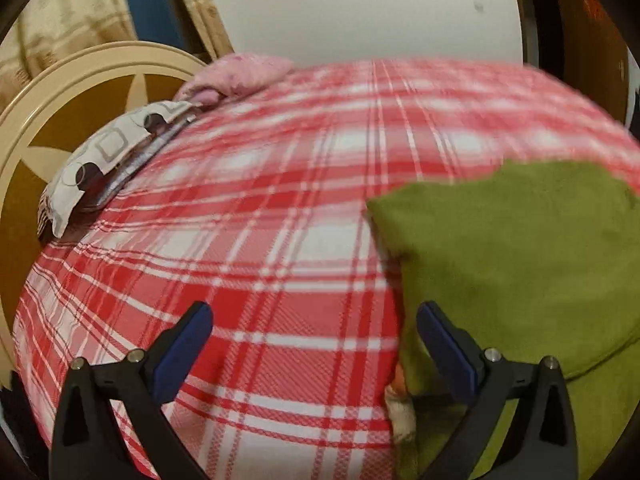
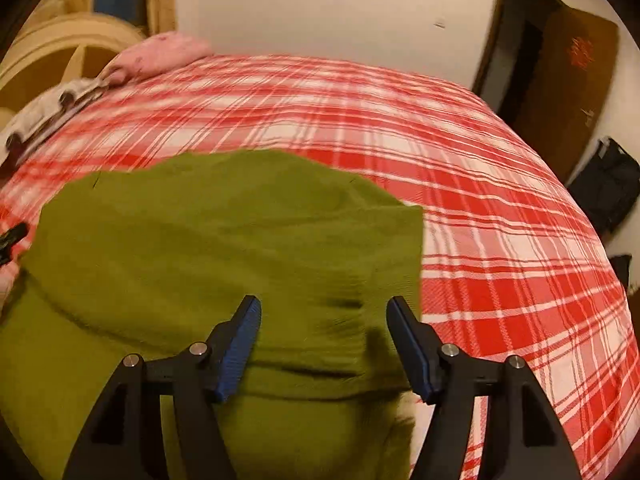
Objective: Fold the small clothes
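A green garment (image 2: pixel 224 248) lies folded over on a bed with a red and white plaid cover (image 2: pixel 460 168). In the left wrist view the garment (image 1: pixel 520 256) fills the right side. My left gripper (image 1: pixel 314 316) is open and empty, over the plaid cover (image 1: pixel 240 216) at the garment's left edge; its right finger is beside the cloth. My right gripper (image 2: pixel 324 312) is open and empty, just above the garment's near right part, jaws on either side of a crease. The left gripper's tip (image 2: pixel 12 236) shows at the far left of the right wrist view.
A patterned white pillow (image 1: pixel 100 160) and a pink pillow (image 1: pixel 240 76) lie at the bed's far left by a cream headboard (image 1: pixel 72 80). A white wall (image 1: pixel 360 8) stands behind. A dark doorway (image 2: pixel 560 80) and a black bag (image 2: pixel 608 188) are to the right.
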Demonstrator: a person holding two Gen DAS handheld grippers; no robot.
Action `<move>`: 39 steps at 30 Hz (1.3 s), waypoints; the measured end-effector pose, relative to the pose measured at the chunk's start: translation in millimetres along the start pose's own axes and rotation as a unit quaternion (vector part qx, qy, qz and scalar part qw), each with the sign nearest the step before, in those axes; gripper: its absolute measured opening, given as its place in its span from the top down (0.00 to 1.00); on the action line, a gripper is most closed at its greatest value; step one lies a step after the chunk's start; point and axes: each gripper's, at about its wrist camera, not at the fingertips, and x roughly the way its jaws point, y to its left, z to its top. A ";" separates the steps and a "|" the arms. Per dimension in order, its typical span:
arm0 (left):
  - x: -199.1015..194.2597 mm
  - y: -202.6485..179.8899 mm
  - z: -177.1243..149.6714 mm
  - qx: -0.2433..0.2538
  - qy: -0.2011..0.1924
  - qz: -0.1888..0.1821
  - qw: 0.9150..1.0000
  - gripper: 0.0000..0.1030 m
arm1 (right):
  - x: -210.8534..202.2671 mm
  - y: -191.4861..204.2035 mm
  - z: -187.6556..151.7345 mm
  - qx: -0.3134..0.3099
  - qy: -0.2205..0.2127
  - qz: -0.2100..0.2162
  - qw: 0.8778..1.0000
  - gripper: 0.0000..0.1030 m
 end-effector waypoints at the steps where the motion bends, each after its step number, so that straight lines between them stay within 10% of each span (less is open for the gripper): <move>1: 5.0 -4.2 -4.3 0.008 0.006 0.004 1.000 0.00 | 5.6 3.0 -2.5 -0.003 0.013 0.007 1.000 0.36; 29: -18.2 -8.7 -29.9 0.010 0.009 -0.018 1.000 0.00 | -7.7 -4.4 -55.7 0.050 0.032 0.036 0.998 0.36; 39: -84.0 7.8 -87.8 0.001 0.005 -0.061 0.998 0.00 | -56.2 -3.0 -95.4 0.071 0.028 0.045 0.996 0.36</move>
